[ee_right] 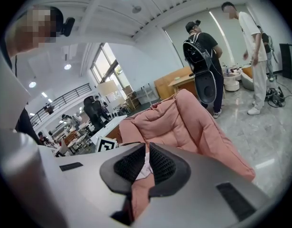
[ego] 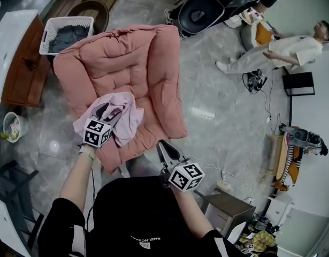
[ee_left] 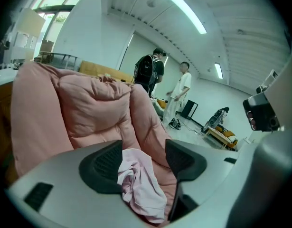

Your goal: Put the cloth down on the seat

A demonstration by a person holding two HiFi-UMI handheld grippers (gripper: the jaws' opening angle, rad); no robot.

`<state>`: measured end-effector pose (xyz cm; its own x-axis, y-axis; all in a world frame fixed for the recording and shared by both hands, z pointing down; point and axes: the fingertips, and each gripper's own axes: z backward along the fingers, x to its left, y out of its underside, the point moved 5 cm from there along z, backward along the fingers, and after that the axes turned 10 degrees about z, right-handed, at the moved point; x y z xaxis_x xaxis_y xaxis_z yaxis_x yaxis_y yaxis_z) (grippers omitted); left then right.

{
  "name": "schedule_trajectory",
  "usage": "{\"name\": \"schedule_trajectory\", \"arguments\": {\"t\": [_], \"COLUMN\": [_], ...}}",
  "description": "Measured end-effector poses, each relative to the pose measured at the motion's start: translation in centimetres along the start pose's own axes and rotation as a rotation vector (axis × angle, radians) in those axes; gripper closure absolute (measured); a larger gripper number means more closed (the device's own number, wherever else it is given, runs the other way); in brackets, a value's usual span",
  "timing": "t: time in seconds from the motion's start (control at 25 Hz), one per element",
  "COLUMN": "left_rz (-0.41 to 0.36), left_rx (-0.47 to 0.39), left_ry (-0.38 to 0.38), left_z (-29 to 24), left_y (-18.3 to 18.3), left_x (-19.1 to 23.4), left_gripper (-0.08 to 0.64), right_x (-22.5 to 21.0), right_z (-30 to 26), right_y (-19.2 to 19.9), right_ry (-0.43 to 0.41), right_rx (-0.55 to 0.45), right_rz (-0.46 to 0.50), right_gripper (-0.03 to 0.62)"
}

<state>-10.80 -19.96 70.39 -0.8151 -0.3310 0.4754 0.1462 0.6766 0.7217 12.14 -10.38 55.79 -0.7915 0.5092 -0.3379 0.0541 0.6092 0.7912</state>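
Left claw (ego: pixel 106 113) hovered over the front of the chair (ego: pixel 127 52), jaws spread wide. The cloth (ego: pixel 129 114) lay bunched directly beneath and between them. In the left gripper view the cloth (ee_left: pixel 138 184) sat in the gap and brushed the left-hand pad, well short of the other pad. Not pinched, though I could not tell whether a fold was snagged on that pad. The seat (ego: pixel 153 119) showed under and beyond the cloth, just ahead of the claw, with the chair back rising farther out. Right claw (ego: pixel 165 150) was held back near the person's body, short of the seat's front edge. Its jaws were pressed almost together with nothing between them, only a sliver of distant cloth and chair showing through the slit (ee_right: pixel 146 163). Judgement: the step in hand was the release, and the cloth looked to be down on the seat already. The next move calls for lifting the left claw straight up and back with the jaws kept spread. Watch that no fold rides up on the left-hand pad and drags the cloth off the front edge.
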Motion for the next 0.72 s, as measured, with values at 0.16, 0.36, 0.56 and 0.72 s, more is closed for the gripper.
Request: {"name": "schedule_trajectory", "arguments": {"t": [0.16, 0.36, 0.56, 0.72], "left_rz": [-0.04, -0.073, -0.099, -0.128], "left_rx": [-0.065, -0.121, -0.168, -0.205], "left_ry": [0.003, 0.022, 0.047, 0.056], "left_z": [3.5, 7.6, 11.3, 14.4], "left_y": [-1.8, -3.4, -5.3, -6.6], "left_x": [-1.0, -2.7, -4.2, -5.3], "left_gripper": [0.285, 0.285, 0.287, 0.306], "right_x": [1.9, 4.0, 5.9, 7.3], "right_z": [-0.1, 0.2, -0.1, -0.6], "right_y": [-0.1, -0.3, -0.9, -1.5], "right_ry": [-0.013, -0.03, -0.053, -0.074], "right_rx": [-0.027, -0.049, -0.094, -0.125], "right_rz": [0.008, 0.02, 0.035, 0.047], "right_gripper": [0.549, 0.548, 0.549, 0.549]}}
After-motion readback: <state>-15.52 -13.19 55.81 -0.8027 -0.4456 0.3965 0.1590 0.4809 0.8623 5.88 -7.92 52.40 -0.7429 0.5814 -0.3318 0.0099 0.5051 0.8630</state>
